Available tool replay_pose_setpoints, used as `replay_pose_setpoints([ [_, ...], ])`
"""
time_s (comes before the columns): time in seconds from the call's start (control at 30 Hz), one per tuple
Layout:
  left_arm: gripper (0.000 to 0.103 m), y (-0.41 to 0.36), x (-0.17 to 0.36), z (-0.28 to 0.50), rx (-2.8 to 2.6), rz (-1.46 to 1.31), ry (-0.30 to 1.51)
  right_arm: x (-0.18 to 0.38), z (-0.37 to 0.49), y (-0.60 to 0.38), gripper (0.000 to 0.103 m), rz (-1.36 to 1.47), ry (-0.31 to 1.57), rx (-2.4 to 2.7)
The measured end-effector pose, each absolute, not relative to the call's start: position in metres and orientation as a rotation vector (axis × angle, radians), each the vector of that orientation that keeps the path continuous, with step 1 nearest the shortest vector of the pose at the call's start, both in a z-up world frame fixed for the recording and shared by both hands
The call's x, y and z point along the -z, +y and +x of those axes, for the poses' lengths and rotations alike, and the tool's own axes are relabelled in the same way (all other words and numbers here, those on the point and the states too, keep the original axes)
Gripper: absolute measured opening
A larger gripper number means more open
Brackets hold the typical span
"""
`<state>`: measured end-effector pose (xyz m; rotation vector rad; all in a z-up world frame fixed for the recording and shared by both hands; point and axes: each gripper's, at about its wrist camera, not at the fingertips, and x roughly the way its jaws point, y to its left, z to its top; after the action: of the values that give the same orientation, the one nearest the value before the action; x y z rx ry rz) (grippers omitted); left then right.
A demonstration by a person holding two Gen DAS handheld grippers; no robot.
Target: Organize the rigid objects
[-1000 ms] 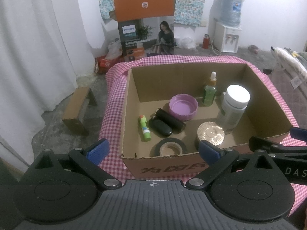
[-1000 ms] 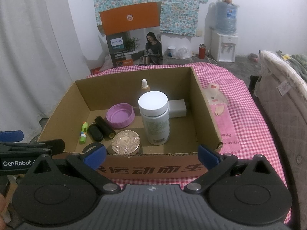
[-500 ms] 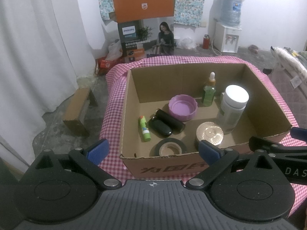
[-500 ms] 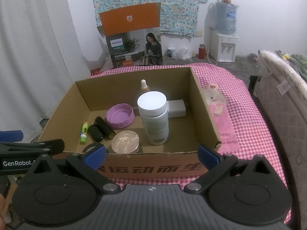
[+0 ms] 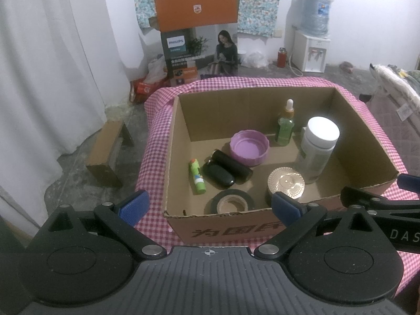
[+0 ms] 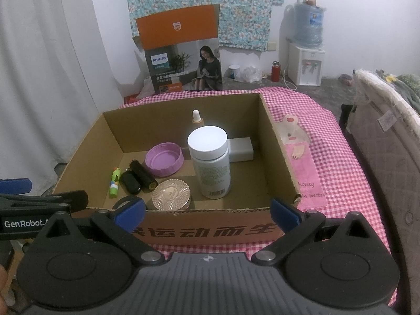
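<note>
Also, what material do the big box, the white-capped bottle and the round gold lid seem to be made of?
The box looks like plain brown corrugated cardboard, matte, with a rough torn edge. The white-capped bottle seems to be plastic, smooth and slightly glossy, with a paper-like printed label. The round gold lid has a shiny ribbed metallic finish; whether metal or coated plastic, I cannot tell.

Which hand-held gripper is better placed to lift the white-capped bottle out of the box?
Right, probably. The white-capped bottle stands almost centred ahead of the open right hand-held gripper; for the left hand-held gripper it sits far to the right.
</note>
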<state>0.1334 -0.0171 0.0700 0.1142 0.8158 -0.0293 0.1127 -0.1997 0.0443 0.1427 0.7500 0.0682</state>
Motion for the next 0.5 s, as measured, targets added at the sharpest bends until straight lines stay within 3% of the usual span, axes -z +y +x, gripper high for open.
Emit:
replay_pose_setpoints([
  [0.5, 0.1, -0.0187, -0.0711, 0.1334, 0.028, 0.117, 0.815, -0.0452, 0.1119, -0.1995, 0.103, 0.141, 0.75, -0.066],
])
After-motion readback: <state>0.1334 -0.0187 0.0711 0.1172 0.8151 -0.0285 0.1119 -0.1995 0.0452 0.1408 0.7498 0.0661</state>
